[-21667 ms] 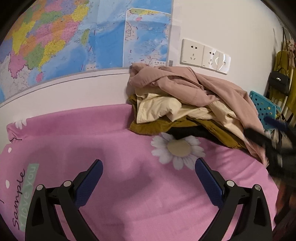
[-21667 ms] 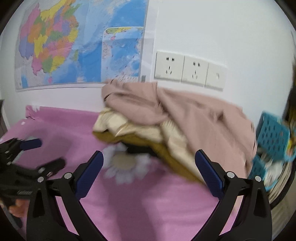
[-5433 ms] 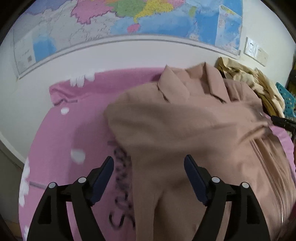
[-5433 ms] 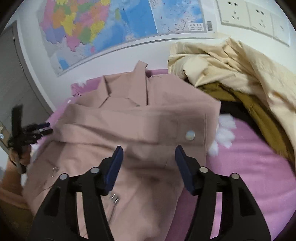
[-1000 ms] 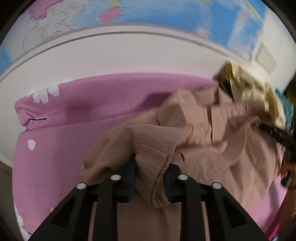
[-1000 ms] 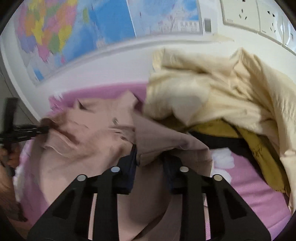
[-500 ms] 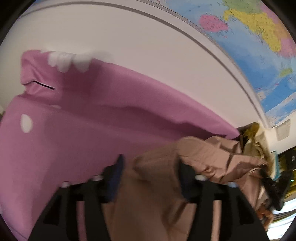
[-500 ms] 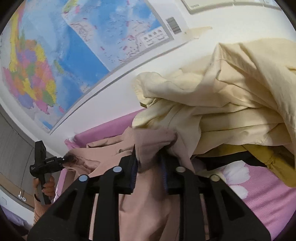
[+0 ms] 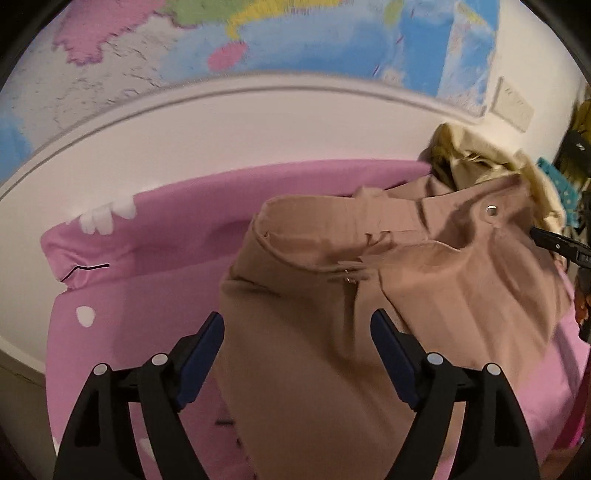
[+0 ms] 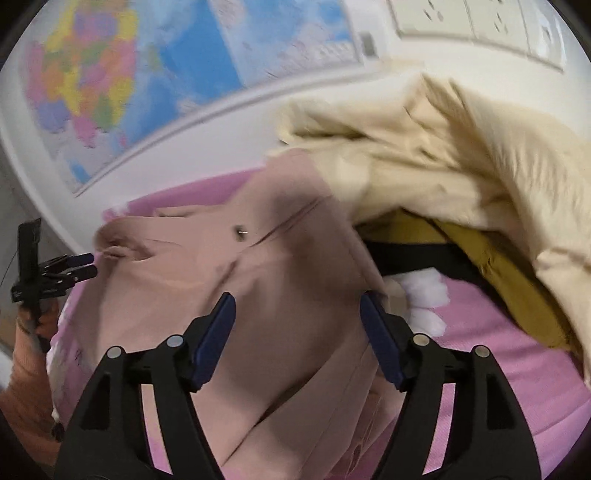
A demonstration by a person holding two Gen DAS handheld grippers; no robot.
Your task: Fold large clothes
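A dusty-pink jacket (image 9: 332,280) lies spread on the pink bedsheet (image 9: 147,295), with a snap button near its far right edge. It also shows in the right wrist view (image 10: 280,280). My left gripper (image 9: 297,332) is open and empty, its blue pads over the jacket's near left part. My right gripper (image 10: 297,317) is open and empty above the jacket's right side. The right gripper's tip shows in the left wrist view (image 9: 554,243) at the jacket's right edge. The left gripper shows in the right wrist view (image 10: 77,266) at the jacket's left edge.
A pile of cream (image 10: 461,155), mustard and black clothes lies at the bed's right against the wall. A map (image 9: 258,37) and wall sockets (image 10: 480,22) hang above. A teal basket (image 9: 561,192) stands at far right. Bare sheet lies left of the jacket.
Both grippers have opened and let go of the jacket, which has dropped flat onto the sheet. Both have pulled back a little from it.
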